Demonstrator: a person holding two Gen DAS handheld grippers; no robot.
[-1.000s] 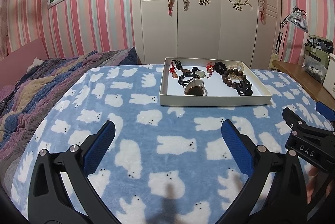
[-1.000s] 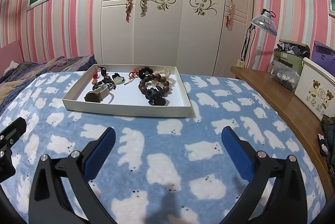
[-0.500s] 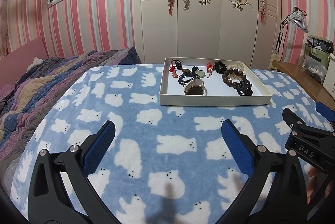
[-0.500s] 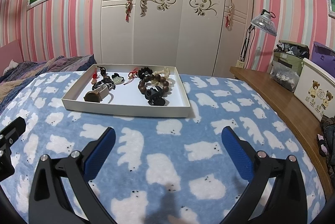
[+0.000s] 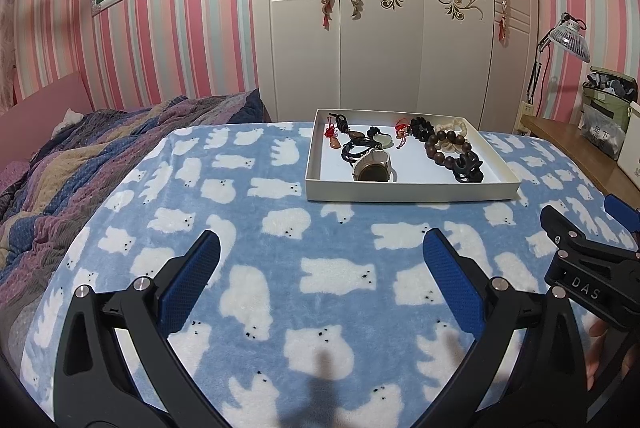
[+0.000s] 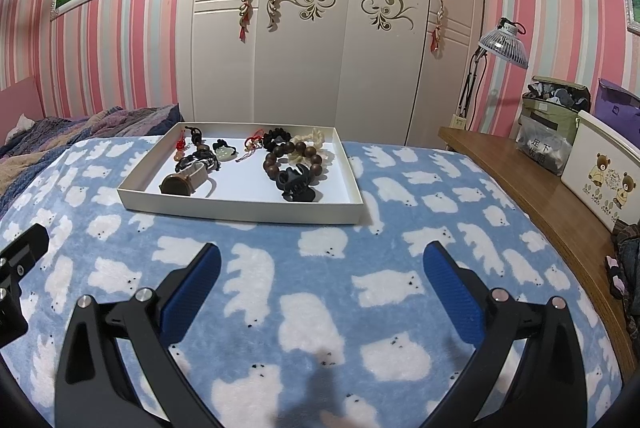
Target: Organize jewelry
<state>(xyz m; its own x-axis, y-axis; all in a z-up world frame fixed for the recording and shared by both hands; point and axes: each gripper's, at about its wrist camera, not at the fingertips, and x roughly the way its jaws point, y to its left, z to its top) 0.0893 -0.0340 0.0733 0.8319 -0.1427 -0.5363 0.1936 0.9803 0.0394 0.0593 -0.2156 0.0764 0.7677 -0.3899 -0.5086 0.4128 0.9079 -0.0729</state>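
Both grippers, left gripper (image 5: 320, 260) and right gripper (image 6: 320, 260), hover with fingers spread wide, holding nothing. Jewelry (image 6: 296, 164) lies inside the white tray (image 6: 240, 210) at 12 o'clock, within easy reach of either.

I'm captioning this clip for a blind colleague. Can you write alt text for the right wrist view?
An open right gripper hovers empty over a blue polar-bear blanket, facing a shallow white tray of jewelry: a dark bead bracelet, a black hair claw, pendants on cords. White wardrobe doors stand behind.
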